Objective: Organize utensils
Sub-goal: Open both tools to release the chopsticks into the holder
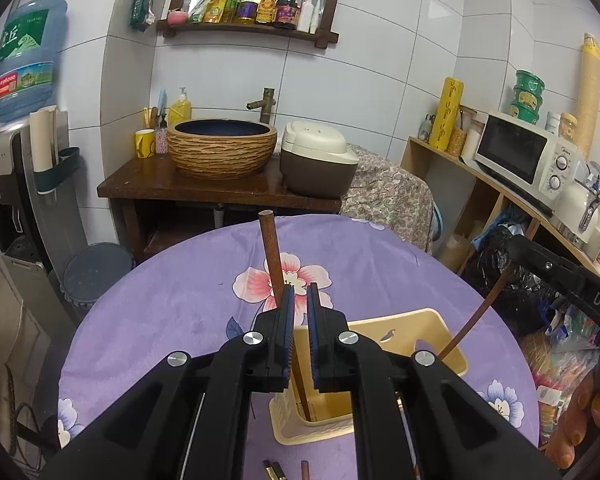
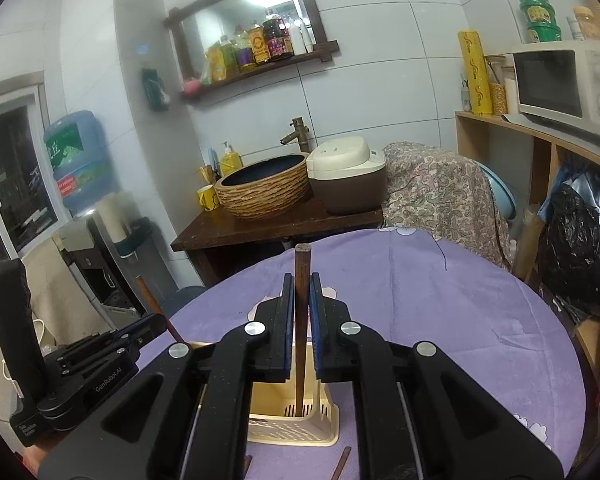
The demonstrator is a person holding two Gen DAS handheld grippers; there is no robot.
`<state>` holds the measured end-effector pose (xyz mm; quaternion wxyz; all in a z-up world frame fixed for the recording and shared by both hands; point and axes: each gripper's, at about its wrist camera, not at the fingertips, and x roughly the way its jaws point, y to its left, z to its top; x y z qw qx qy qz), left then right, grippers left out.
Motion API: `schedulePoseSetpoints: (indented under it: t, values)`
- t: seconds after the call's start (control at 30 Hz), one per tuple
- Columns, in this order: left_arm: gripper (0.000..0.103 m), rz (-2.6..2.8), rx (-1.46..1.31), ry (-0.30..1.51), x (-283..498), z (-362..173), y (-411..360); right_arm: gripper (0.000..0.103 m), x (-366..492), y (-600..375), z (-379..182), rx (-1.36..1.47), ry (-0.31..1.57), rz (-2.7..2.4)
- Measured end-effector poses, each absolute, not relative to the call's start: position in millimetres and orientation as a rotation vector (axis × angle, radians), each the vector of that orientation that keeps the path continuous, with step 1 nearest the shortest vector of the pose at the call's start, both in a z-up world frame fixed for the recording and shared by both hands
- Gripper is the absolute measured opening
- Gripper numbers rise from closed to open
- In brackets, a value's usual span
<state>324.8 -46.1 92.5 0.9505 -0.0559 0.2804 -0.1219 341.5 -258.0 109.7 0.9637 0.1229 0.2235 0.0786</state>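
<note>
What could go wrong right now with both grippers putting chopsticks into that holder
1. The left gripper looks slightly open and its chopstick leans against one pad; it may tip or slide in crooked.
2. The holder is light plastic on a soft cloth; two sticks pushing at once, including the right gripper's chopstick, could topple it.
3. Loose chopsticks lie beside the base and could get knocked away.
</note>
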Motion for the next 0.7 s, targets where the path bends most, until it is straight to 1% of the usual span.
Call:
schedulePoseSetpoints:
  t: [0.03, 0.07, 0.1, 0.13, 0.17, 0.2, 0.23, 0.27, 0.33, 0.43, 0.47, 0.5, 0.53, 0.57, 0.7]
  values:
    - [0.008, -0.253, -0.105, 0.572, 324.0, 93.2, -46.7, 0.021, 340.0, -258.8, 109.5, 0.252, 0.453, 0.160]
    - [0.010, -0.252, -0.093, 0.569, 322.5, 94.1, -47.5, 0.040, 337.6, -259.5, 109.3, 0.253, 0.450, 0.160]
    - [0.020, -0.251, -0.086, 0.563, 320.0, 94.9, -47.7, 0.050, 335.0, -260.6, 109.4, 0.255, 0.440, 0.159]
    - [0.034, -0.253, -0.087, 0.558, 318.4, 95.1, -46.8, 0.060, 330.9, -261.6, 110.5, 0.255, 0.423, 0.154]
    - [0.041, -0.256, -0.095, 0.548, 315.7, 95.6, -45.3, 0.061, 325.6, -261.7, 111.4, 0.245, 0.404, 0.144]
    - [0.050, -0.259, -0.105, 0.539, 312.6, 96.3, -43.0, 0.061, 321.0, -261.0, 112.5, 0.229, 0.395, 0.141]
    - [0.055, -0.262, -0.114, 0.525, 307.5, 97.7, -40.4, 0.063, 317.7, -261.0, 113.1, 0.224, 0.391, 0.143]
    - [0.056, -0.266, -0.111, 0.515, 303.4, 98.3, -39.5, 0.070, 311.0, -261.9, 113.1, 0.224, 0.382, 0.145]
    - [0.064, -0.276, -0.088, 0.483, 287.8, 100.5, -35.9, 0.077, 298.7, -263.7, 113.9, 0.222, 0.363, 0.145]
    - [0.092, -0.282, -0.102, 0.430, 262.1, 100.2, -23.8, 0.085, 277.0, -267.1, 113.1, 0.190, 0.351, 0.126]
    - [0.096, -0.288, -0.117, 0.417, 252.4, 97.9, -17.3, 0.088, 268.5, -269.0, 111.6, 0.184, 0.348, 0.131]
    - [0.098, -0.289, -0.126, 0.415, 246.7, 95.5, -13.3, 0.090, 258.6, -270.9, 108.9, 0.180, 0.344, 0.141]
    - [0.098, -0.279, -0.138, 0.424, 238.3, 89.7, -5.9, 0.093, 249.1, -272.1, 104.8, 0.171, 0.344, 0.140]
    - [0.098, -0.268, -0.148, 0.434, 232.9, 84.2, -0.4, 0.095, 242.6, -272.5, 100.8, 0.162, 0.348, 0.137]
    - [0.098, -0.227, -0.194, 0.448, 207.6, 54.4, 21.8, 0.095, 215.5, -271.3, 66.6, 0.111, 0.416, 0.120]
